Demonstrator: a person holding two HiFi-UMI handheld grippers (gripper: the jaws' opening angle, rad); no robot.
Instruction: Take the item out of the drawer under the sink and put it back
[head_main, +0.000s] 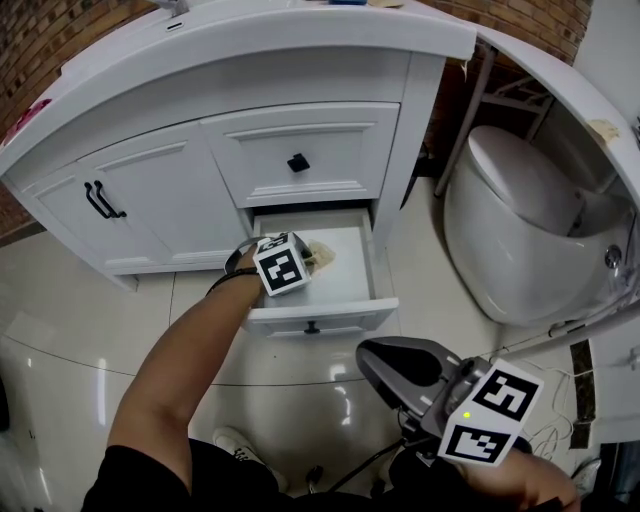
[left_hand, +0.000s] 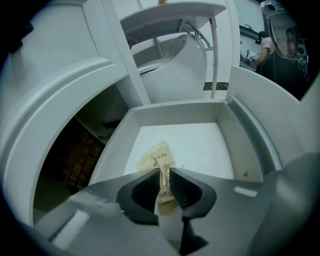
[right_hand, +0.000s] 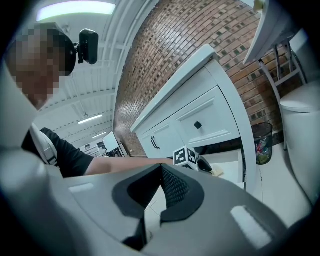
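Note:
The bottom drawer of the white sink cabinet stands pulled out. My left gripper reaches down into it, mostly hidden under its marker cube. In the left gripper view the left gripper is shut on a crumpled beige sachet, whose far end fans out over the white drawer floor. The sachet shows just past the cube in the head view. My right gripper hangs low in front of the cabinet, away from the drawer; its jaws are shut on nothing.
A shut drawer with a black knob sits above the open one, and cabinet doors stand to its left. A white toilet is close on the right. A waste bin stands by the wall.

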